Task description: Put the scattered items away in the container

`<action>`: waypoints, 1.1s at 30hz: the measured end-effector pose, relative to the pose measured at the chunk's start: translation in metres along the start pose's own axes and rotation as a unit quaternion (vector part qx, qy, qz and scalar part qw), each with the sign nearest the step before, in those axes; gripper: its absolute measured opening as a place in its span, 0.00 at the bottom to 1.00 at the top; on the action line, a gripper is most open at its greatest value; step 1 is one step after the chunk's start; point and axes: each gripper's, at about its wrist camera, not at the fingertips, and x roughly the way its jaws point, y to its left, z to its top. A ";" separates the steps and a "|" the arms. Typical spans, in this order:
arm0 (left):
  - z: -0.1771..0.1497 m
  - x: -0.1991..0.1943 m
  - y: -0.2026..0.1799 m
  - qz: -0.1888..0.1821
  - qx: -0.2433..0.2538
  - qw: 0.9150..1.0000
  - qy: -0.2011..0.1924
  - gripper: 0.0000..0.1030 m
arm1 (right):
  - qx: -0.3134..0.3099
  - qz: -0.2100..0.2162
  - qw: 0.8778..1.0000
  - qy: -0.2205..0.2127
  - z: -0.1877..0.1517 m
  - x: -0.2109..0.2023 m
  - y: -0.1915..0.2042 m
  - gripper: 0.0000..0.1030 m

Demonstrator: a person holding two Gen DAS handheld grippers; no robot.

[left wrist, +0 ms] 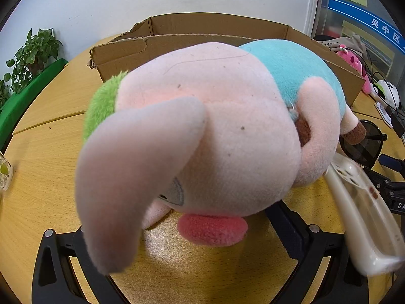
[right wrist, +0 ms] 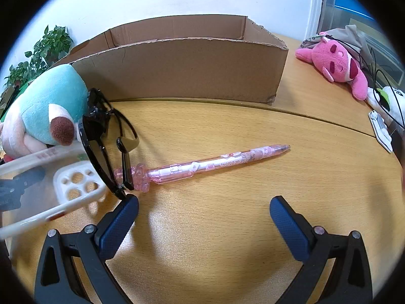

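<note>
A pink plush pig (left wrist: 215, 131) in a teal shirt fills the left wrist view, in front of the cardboard box (left wrist: 215, 27). My left gripper (left wrist: 192, 225) has its jaws wide on both sides of the pig's head; its left finger is hidden behind an ear. In the right wrist view a pink pen (right wrist: 202, 166) lies on the table before the box (right wrist: 182, 71). Black sunglasses (right wrist: 106, 141) and a white phone case (right wrist: 71, 190) lie at the left beside the pig (right wrist: 43, 111). My right gripper (right wrist: 203, 217) is open and empty just short of the pen.
A bright pink plush (right wrist: 336, 65), a white plush (right wrist: 389, 101) and cables lie at the far right. A potted plant (right wrist: 48, 48) stands at the back left. The wooden table (right wrist: 253, 228) has a seam running across it.
</note>
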 end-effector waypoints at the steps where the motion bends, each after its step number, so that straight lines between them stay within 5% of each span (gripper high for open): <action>1: -0.001 0.000 -0.001 0.000 0.000 1.000 0.000 1.00 | 0.000 0.000 1.000 0.000 0.000 0.000 0.000 1.00; 8: -0.001 0.001 -0.001 -0.003 0.004 1.000 0.000 1.00 | 0.000 0.000 1.000 0.000 -0.001 0.000 0.003 1.00; 15: 0.008 -0.006 0.007 -0.052 0.069 0.996 0.002 1.00 | 0.001 -0.001 1.000 0.000 -0.002 -0.001 0.006 1.00; 24: 0.009 -0.008 0.005 -0.051 0.069 0.996 0.003 1.00 | -0.054 0.040 0.998 0.001 -0.024 -0.023 -0.007 1.00; 33: 0.013 -0.006 0.005 -0.050 0.067 0.996 0.002 1.00 | -0.029 0.020 0.999 0.001 -0.045 -0.040 -0.012 1.00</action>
